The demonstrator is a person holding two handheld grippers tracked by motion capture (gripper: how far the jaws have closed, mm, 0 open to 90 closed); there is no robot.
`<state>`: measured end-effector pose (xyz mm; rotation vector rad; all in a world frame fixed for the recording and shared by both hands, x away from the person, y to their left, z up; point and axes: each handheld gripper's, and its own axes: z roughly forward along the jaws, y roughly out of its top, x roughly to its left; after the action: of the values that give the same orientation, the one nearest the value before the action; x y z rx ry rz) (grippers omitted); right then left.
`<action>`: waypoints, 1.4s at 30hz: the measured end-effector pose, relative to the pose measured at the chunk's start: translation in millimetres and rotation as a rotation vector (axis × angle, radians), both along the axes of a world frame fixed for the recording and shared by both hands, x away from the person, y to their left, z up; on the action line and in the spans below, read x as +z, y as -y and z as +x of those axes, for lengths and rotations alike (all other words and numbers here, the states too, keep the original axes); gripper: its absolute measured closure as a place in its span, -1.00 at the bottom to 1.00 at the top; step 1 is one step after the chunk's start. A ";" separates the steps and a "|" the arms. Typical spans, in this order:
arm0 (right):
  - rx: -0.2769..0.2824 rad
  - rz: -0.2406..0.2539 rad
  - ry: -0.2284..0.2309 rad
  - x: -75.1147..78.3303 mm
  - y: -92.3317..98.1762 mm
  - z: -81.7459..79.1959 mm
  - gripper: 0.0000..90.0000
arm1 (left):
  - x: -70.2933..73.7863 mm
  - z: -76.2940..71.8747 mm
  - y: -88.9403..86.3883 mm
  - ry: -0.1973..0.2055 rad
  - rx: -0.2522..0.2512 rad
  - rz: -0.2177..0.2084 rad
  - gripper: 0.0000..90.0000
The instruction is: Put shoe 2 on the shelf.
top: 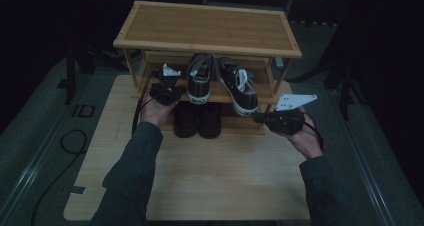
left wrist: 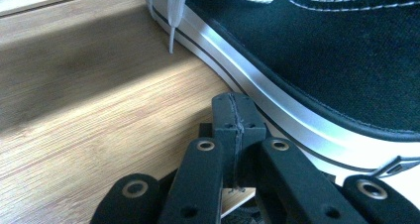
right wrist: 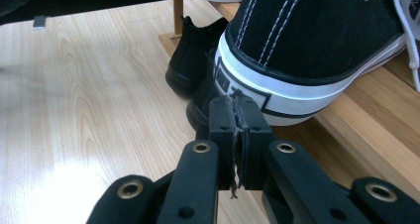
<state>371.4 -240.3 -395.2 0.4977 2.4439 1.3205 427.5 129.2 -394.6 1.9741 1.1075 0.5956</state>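
Note:
Two black canvas sneakers with white soles stand on the middle shelf of a bamboo shoe rack (top: 205, 28): a left sneaker (top: 201, 81) and a right sneaker (top: 239, 88). My left gripper (top: 175, 88) is shut and empty. Its tip (left wrist: 233, 110) lies on the shelf board (left wrist: 99, 85), right beside the white sole of the left sneaker (left wrist: 337, 60). My right gripper (top: 256, 118) is also shut and empty. It points at the heel of the right sneaker (right wrist: 317, 40), with its tip (right wrist: 239, 110) just short of the heel's white rim.
A pair of black ankle shoes (top: 197, 118) stands on the bottom level under the sneakers, also seen in the right gripper view (right wrist: 190, 60). The rack stands at the far end of a light wooden table (top: 200, 171). A white lace (left wrist: 173, 16) hangs down the left sneaker's side.

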 end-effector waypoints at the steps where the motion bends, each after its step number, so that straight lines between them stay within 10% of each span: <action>1: 0.001 0.005 0.000 -0.6 0.2 0.3 0.95 | 0.0 -0.1 0.1 0.001 0.000 0.002 1.00; 42: 0.007 0.052 0.033 0.3 -24.4 9.3 1.00 | -0.4 0.4 0.1 0.001 -0.003 0.000 1.00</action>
<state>380.7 -215.9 -394.9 0.4761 2.3924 1.3869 427.9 129.2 -395.0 1.9747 1.1035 0.5955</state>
